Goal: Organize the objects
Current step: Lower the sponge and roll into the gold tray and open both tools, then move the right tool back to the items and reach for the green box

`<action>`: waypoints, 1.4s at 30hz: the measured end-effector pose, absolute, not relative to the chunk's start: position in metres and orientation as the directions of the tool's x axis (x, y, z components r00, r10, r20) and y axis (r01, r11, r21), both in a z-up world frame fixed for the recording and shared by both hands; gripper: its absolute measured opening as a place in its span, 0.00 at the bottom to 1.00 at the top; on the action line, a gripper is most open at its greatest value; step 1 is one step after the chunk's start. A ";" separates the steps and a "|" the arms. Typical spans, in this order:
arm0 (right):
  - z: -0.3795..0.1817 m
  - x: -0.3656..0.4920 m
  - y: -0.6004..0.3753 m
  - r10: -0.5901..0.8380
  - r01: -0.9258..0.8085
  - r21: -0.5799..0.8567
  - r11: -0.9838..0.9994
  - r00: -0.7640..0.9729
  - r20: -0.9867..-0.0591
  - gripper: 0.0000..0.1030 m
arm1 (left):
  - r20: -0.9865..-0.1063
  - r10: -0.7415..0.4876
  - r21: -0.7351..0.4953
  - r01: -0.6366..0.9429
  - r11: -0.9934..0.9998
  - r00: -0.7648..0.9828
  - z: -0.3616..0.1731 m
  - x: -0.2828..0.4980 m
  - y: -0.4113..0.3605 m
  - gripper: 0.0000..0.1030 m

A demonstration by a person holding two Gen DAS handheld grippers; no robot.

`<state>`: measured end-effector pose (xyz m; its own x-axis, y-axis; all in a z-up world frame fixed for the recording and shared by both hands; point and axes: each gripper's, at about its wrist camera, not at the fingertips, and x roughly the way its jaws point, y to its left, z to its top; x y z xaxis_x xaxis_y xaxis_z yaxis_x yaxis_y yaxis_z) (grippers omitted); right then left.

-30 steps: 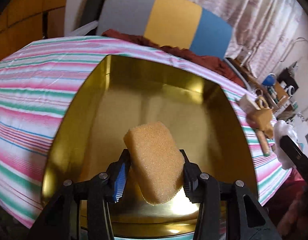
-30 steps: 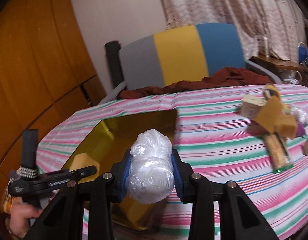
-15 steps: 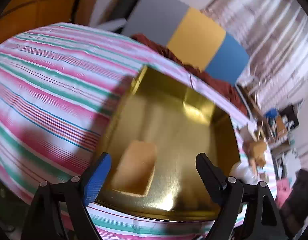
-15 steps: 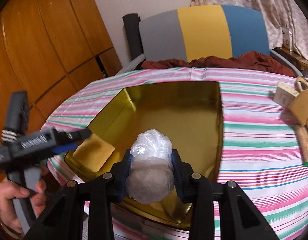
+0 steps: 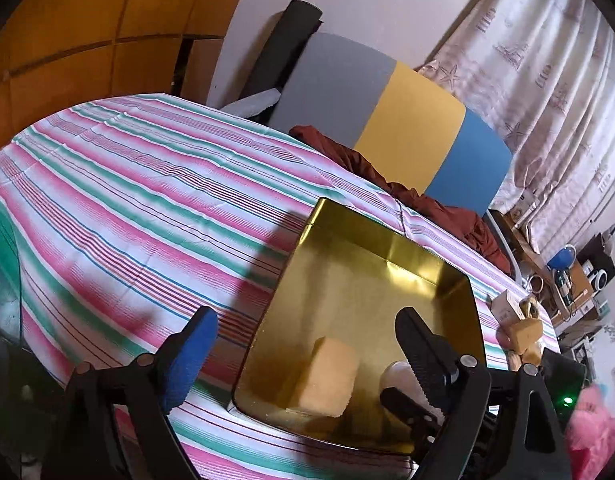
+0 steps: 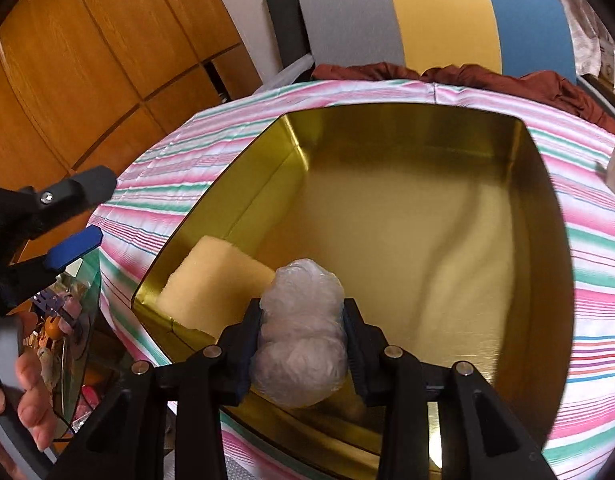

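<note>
Sponge [image 5: 327, 376] now released, lying in gold tin [image 5: 379, 248]; left gripper [image 5: 303, 344] jaws opening wide, empty. Right gripper [image 6: 303, 332] lowered over tin, jaws easing apart around plastic wad [image 6: 301, 328]. Second item nearly stowed.

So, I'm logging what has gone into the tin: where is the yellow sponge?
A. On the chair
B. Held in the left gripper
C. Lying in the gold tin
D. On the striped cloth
C: the yellow sponge lies in a near corner of the gold tin, free of the open left gripper.
</note>
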<state>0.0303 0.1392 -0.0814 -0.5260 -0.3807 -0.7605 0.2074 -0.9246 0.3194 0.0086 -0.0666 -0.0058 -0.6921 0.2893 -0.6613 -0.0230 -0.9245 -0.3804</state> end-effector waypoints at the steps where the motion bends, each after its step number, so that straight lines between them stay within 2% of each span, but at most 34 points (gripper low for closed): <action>1: -0.083 0.030 0.138 -0.386 0.210 0.324 -0.922 -0.519 -0.763 0.41 | -0.663 0.286 -0.381 -0.017 -0.924 -0.692 -0.006 0.008 -0.068 0.89; 5: -0.081 0.033 0.138 -0.386 0.212 0.323 -0.922 -0.527 -0.757 0.47 | -0.667 0.286 -0.388 -0.007 -0.922 -0.688 -0.009 0.009 -0.068 0.90; 14: -0.063 0.046 0.167 -0.377 0.173 0.346 -0.922 -0.603 -0.703 0.47 | -0.678 0.317 -0.377 -0.057 -0.924 -0.663 -0.013 0.014 -0.046 0.90; 25: -0.035 0.059 0.233 -0.249 0.040 0.324 -0.945 -0.728 -0.638 0.47 | -0.687 0.382 -0.369 -0.156 -0.916 -0.618 -0.011 0.023 0.000 0.91; 42: -0.079 0.110 0.391 0.033 -0.347 0.303 -0.888 -0.704 -0.709 0.47 | -0.686 0.577 -0.362 -0.480 -0.799 -0.443 -0.005 0.061 0.124 0.96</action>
